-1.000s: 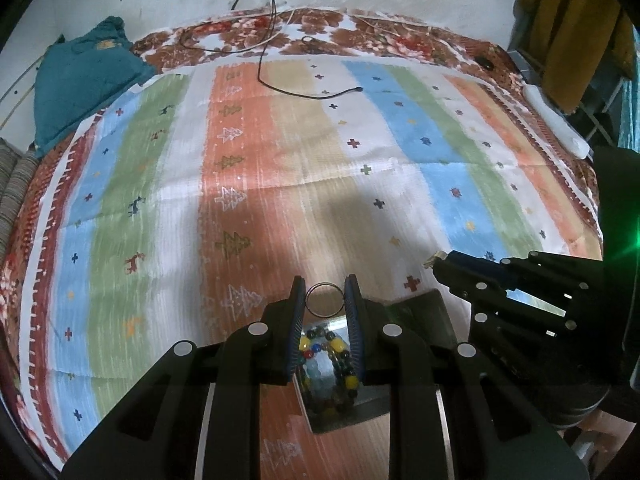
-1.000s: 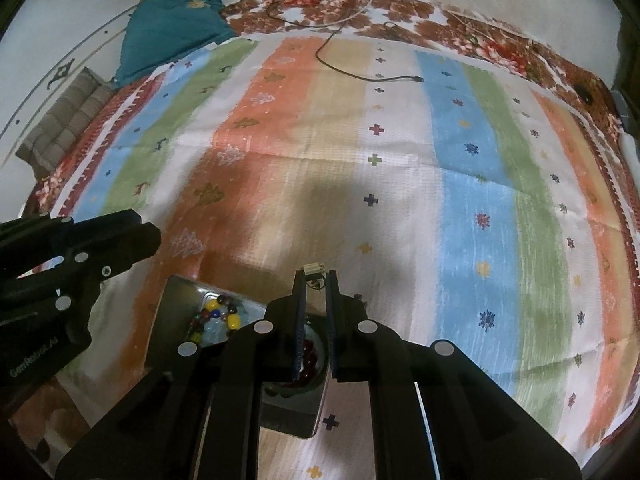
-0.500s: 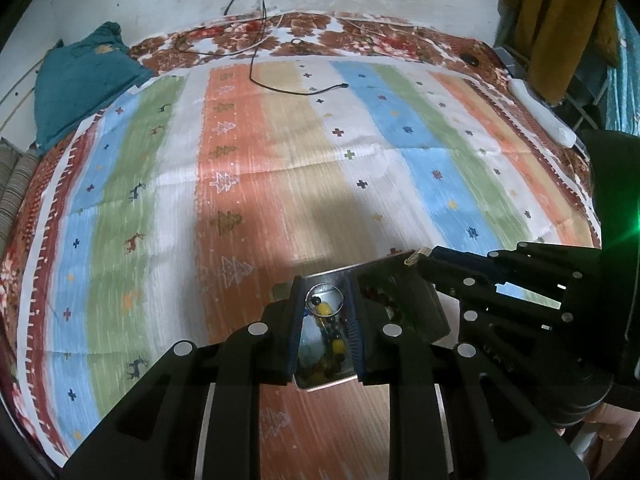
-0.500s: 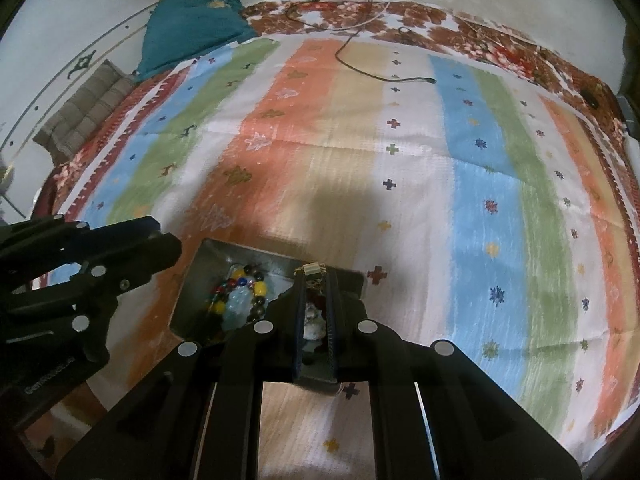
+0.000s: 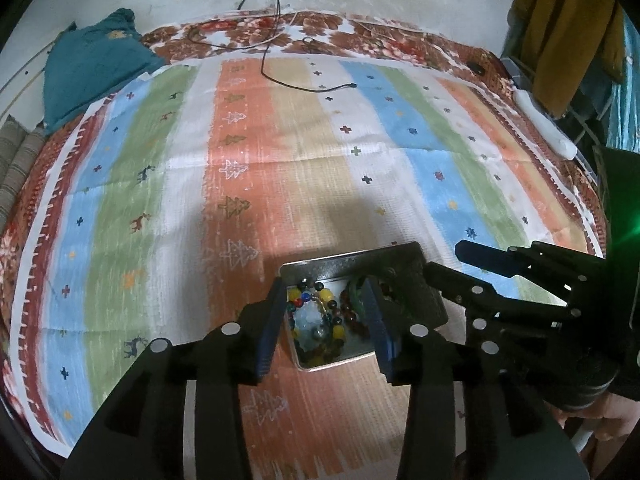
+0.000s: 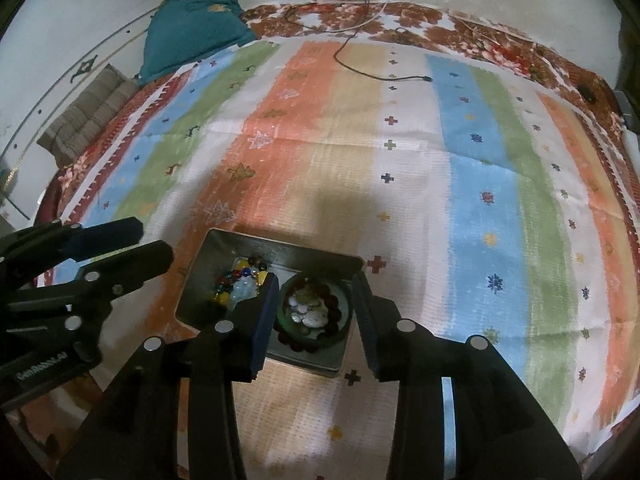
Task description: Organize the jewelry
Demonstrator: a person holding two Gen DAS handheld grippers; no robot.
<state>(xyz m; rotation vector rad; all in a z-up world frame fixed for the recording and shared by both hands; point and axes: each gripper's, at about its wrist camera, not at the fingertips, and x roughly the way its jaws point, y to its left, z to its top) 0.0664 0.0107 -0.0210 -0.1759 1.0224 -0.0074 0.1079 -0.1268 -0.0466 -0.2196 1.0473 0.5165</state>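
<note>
A teal cloth point(image 6: 196, 28) is seen bunched at the far left edge of a striped bedspread point(image 5: 320, 152), with a black cable point(image 5: 296, 80) trailed across the far stripes. Nearer the cameras, a shallow metal tray point(image 5: 348, 258) is set on the orange stripe, its long axis running left to right between the two tools.

The left gripper point(image 5: 326, 320) is held directly above the tray's left half, its jaws spread wide and nothing caught between them. A multicoloured bead bracelet point(image 5: 316, 320) is framed in the gap, lying loose on the tray floor just below and ahead of the fingertips point(image 5: 276, 292). In the right wrist view the same beads point(image 6: 240, 280) are shown in the tray's left half, beside the left tool's black body.

Further right, the right gripper point(image 6: 316, 312) is likewise held with jaws parted and empty, poised over the tray's right half. A green bangle point(image 6: 312, 312) is seen there, ringed by dark red beads point(image 6: 334, 314) and holding pale stones point(image 6: 306, 312) inside its circle.

Both tools are judged to be equally close to the tray, each over its own half. No loose jewelry can be made out elsewhere on the bedspread, so the sorting is judged near its end; any coming move is expected to turn on lifting straight up clear of the tray rim point(image 6: 280, 246) without snagging the beads. A mustard garment point(image 5: 568, 24) is hung at the far right.
</note>
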